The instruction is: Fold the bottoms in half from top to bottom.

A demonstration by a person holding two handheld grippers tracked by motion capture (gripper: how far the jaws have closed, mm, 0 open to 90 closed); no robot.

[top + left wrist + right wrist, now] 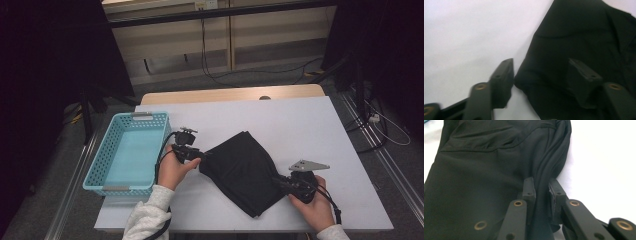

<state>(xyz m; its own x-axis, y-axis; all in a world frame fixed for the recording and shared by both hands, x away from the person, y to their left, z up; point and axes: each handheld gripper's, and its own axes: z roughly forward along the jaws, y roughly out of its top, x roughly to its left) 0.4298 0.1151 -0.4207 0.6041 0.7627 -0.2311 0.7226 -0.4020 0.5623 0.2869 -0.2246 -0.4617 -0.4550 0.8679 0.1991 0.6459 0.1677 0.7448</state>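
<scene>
A black garment (245, 170) lies crumpled on the white table (300, 120), its stitched seams plain in the right gripper view (486, 170). My left gripper (202, 158) sits at the cloth's left corner. Its jaws stand apart in the left gripper view (540, 63), one over bare table and the other over the cloth (579, 32), whose corner lies loose between them. My right gripper (278, 181) is at the garment's lower right edge. In its own view the right gripper (541, 181) pinches a raised fold of the fabric between its pads.
A light blue slotted basket (142, 116) stands on the table's left side, close to my left hand, with nothing in it. Bare tabletop stretches behind and right of the garment. Beyond the far edge are cables on the floor and dark stands.
</scene>
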